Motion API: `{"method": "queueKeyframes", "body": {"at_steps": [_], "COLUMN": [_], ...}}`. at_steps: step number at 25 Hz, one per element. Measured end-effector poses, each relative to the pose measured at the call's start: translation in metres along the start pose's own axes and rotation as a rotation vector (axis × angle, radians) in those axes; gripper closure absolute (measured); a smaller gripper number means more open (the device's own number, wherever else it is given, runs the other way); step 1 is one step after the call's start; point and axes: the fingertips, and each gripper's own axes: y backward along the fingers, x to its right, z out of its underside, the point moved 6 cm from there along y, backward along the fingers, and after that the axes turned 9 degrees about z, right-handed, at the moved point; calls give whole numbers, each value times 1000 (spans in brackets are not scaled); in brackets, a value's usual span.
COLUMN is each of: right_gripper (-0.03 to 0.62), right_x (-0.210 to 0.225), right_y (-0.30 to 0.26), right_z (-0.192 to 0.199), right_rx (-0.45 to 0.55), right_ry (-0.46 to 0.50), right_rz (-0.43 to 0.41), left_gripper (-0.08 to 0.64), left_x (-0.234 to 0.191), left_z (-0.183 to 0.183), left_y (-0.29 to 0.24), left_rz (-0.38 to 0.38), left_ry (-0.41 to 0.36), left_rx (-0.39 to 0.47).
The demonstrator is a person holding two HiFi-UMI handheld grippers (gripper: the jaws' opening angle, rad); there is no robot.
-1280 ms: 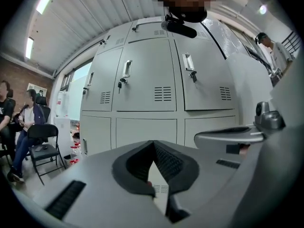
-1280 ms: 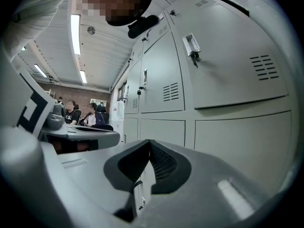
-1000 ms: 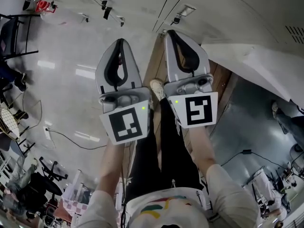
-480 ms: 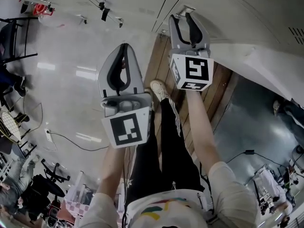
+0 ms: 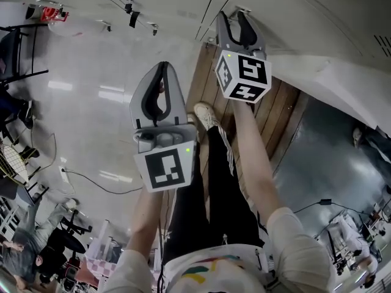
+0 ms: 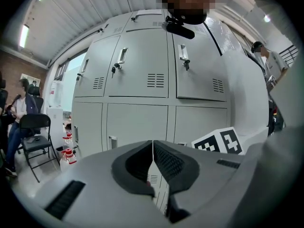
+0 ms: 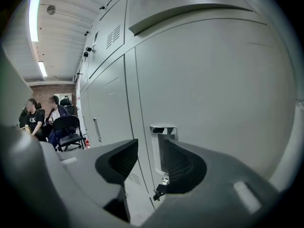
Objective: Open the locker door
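At locker door (image 7: pixel 213 103), right gripper (image 7: pixel 151 161) jaws opening, handle (image 7: pixel 160 139) between them; left gripper (image 6: pixel 153 148) closed.

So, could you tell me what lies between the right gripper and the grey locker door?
Only the locker door's chrome handle, in the gap of the right gripper's opening jaws; right gripper view.

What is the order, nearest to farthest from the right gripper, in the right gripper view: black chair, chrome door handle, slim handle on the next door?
1. Chrome door handle: straight ahead, between the opening fingers.
2. Slim handle: left, on the next door.
3. Black chair: far left, in the background.
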Motion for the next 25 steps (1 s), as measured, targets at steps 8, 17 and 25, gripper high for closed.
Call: {"method": "queueKeyframes", "body": {"at_steps": [8, 17, 25], "right_gripper": [437, 437, 437], "right_x": [0, -4, -10], "right_y": [-11, -6, 17], "right_z": [1, 4, 11], "right_rx": [-10, -25, -34], "right_ry": [-57, -35, -17], "right_rz": [-22, -34, -53], "left_gripper": [543, 543, 541], "left_x": [3, -5, -1], "left_z": [11, 16, 5], "left_y": [6, 5, 6], "left_rz": [-8, -35, 24], "left_ry": [25, 44, 74], "left_rx": [-26, -36, 33]}}
